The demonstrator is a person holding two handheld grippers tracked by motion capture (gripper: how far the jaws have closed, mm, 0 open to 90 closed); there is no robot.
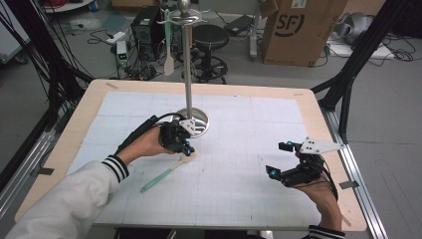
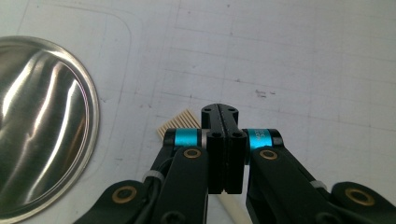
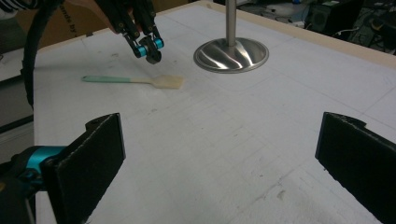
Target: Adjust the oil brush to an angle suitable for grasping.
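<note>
The table (image 1: 59, 144) has a light wooden rim and a white gridded mat (image 1: 239, 149) covering most of its top. On the mat, a steel stand (image 1: 188, 64) rests its round base toward twelve o'clock; a mint-handled spatula (image 1: 166, 173) lies flat at its seven o'clock.

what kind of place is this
Most likely a lab or workshop set up for recording: a gridded table framed by black struts, loose cables and a computer tower on the floor, and a cardboard box behind.
</note>
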